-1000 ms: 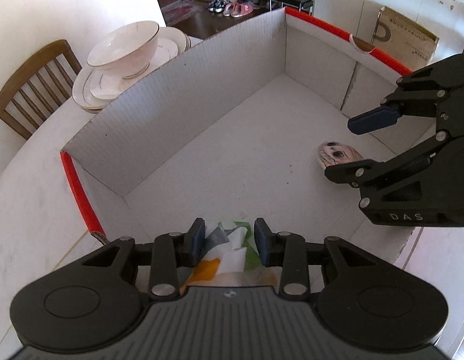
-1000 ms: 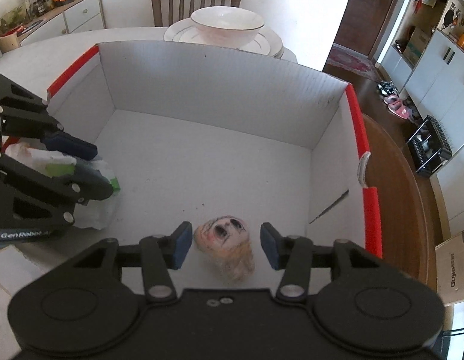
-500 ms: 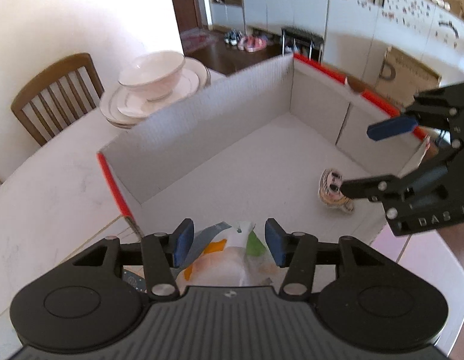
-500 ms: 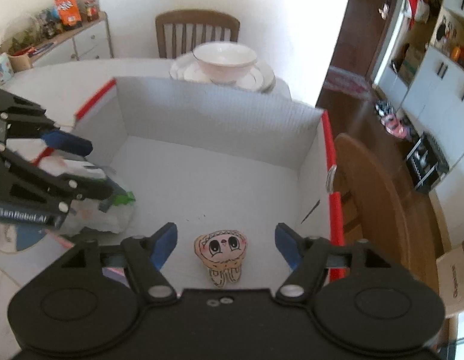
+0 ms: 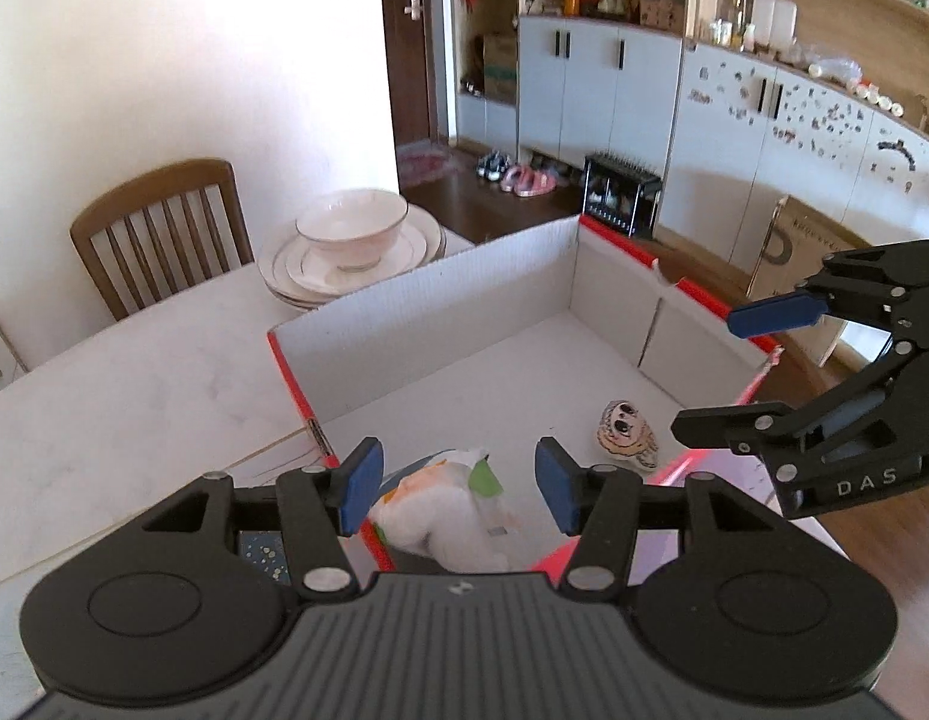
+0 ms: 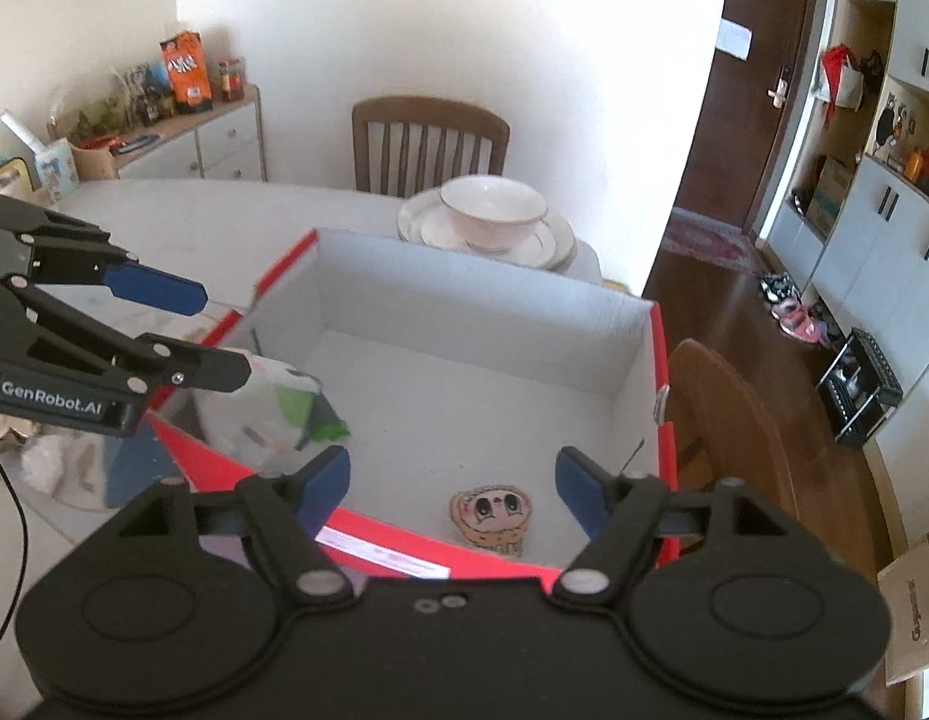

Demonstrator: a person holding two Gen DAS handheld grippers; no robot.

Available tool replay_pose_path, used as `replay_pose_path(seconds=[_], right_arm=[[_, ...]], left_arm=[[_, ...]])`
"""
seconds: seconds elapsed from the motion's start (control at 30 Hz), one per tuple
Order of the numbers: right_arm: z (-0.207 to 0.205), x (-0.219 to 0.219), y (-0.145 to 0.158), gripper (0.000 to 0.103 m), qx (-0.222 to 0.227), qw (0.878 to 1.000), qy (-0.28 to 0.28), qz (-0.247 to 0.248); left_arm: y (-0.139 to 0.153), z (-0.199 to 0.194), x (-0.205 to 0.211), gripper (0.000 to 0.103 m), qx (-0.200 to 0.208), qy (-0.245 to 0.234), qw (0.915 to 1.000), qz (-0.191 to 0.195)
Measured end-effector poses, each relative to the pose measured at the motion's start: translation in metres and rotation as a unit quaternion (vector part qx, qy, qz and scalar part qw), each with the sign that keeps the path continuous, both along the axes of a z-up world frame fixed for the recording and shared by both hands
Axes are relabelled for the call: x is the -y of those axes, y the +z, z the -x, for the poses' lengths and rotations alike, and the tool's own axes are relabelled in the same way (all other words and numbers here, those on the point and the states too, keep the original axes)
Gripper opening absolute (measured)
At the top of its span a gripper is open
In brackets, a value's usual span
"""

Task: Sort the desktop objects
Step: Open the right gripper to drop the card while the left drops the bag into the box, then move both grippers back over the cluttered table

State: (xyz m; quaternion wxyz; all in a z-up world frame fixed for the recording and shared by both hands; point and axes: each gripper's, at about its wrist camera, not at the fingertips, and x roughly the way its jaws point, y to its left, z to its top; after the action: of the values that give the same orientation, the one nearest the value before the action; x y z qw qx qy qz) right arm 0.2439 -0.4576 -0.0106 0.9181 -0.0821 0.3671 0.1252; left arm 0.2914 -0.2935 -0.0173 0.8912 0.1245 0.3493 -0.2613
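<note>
Both grippers open and empty over the near edge of the box.

Your left gripper (image 5: 458, 483) has its jaws spread wide with nothing between them; the white packet (image 5: 446, 504) lies just below and ahead of them, in the near left corner of the box (image 5: 440, 294), its long axis running roughly away from you. Your right gripper (image 6: 452, 489) is equally wide open and holds nothing; the small cartoon-face sticker (image 6: 491, 515) lies flat on the box floor just past the near wall, directly ahead of those jaws. Both items sit inside the box, so the next piece probably lies outside it; nothing else sortable is clearly visible. Beyond the box, a bowl on plates (image 6: 491, 222) stands on the table (image 5: 140, 384).
</note>
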Motion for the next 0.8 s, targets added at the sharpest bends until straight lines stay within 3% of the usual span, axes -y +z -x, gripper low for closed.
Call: replay_pose_path(seconds=[0.43,0.8], right_arm=[[0.043,-0.043,0.018,0.078,0.035,0.999,0.001,-0.008],[0.071,-0.107,0.017,0.087,0.033,0.999,-0.001,-0.023]], left_arm=[[0.019,0.053,-0.054,0.059,0.027,0.028,0.9982,0.045],[0.020,0.083,-0.122,0.073,0.032,0.038,0.9971,0.058]])
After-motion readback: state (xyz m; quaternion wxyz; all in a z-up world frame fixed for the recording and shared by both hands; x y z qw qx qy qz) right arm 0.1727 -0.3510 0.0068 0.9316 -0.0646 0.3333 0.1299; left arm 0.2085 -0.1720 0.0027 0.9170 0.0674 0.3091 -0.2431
